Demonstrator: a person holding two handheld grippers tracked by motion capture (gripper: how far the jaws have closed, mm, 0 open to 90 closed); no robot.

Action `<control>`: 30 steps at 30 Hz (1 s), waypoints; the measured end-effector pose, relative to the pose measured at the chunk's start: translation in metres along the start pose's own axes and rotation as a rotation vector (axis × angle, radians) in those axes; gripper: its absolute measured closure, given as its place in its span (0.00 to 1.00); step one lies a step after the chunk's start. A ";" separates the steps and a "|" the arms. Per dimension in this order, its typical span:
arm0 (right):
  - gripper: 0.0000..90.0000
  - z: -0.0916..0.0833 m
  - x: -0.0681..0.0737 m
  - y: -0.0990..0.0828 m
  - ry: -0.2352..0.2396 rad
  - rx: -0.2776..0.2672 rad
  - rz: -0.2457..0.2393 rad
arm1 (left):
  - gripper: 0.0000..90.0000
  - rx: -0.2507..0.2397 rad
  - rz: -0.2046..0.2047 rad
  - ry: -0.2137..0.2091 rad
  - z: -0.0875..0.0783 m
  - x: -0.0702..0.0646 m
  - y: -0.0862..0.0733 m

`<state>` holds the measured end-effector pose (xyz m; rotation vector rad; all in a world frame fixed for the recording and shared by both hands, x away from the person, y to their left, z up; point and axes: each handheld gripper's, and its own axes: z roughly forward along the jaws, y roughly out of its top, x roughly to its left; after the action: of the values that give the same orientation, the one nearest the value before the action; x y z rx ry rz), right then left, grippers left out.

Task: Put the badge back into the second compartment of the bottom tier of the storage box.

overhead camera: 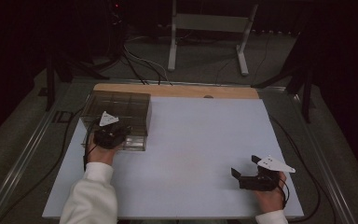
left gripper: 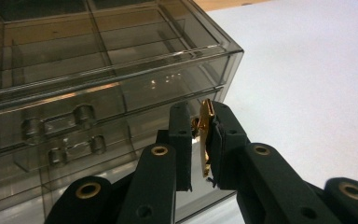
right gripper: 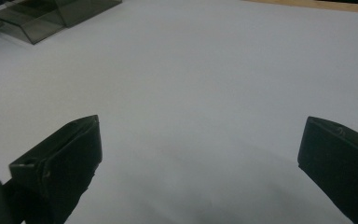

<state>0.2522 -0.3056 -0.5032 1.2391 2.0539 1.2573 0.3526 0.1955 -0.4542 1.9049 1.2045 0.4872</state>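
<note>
Gold clip [left gripper: 205,140] pinched in left hand-held gripper [left gripper: 200,144] | right hand-held gripper [right gripper: 200,154] wide | white tabletop [overhead camera: 196,140] | dark room

Smoky clear drawer box [overhead camera: 121,109] at far left of white mat [overhead camera: 200,140]: sole obstacle. Left gripper [overhead camera: 114,135] hard against its front, small gold piece [left gripper: 205,137] pinched. Centre and right of mat open; right gripper [overhead camera: 247,170] spread wide, well apart from box.

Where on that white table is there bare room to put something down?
The white table lies bare between the smoky plastic drawer box and the right gripper, up to the wooden strip. The crowded spot: the left gripper, pinching a gold piece at the box.
</note>
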 end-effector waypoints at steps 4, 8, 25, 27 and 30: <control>0.00 0.000 0.000 0.000 0.001 0.000 0.000 | 0.90 0.003 -0.001 0.008 0.000 0.003 -0.001; 0.00 0.000 0.000 0.000 0.001 0.000 0.000 | 0.90 0.008 -0.007 0.014 0.000 0.007 -0.002; 0.00 0.001 0.000 0.000 0.004 0.005 -0.003 | 0.90 0.033 -0.024 0.044 0.000 0.021 -0.008; 0.00 0.001 0.000 0.000 0.004 0.005 -0.002 | 0.90 0.033 -0.029 0.046 0.000 0.023 -0.009; 0.00 0.001 0.000 0.000 0.004 0.004 -0.003 | 0.90 0.038 -0.032 0.050 0.000 0.025 -0.010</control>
<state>0.2529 -0.3050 -0.5041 1.2360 2.0615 1.2555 0.3587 0.2197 -0.4649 1.9120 1.2830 0.5003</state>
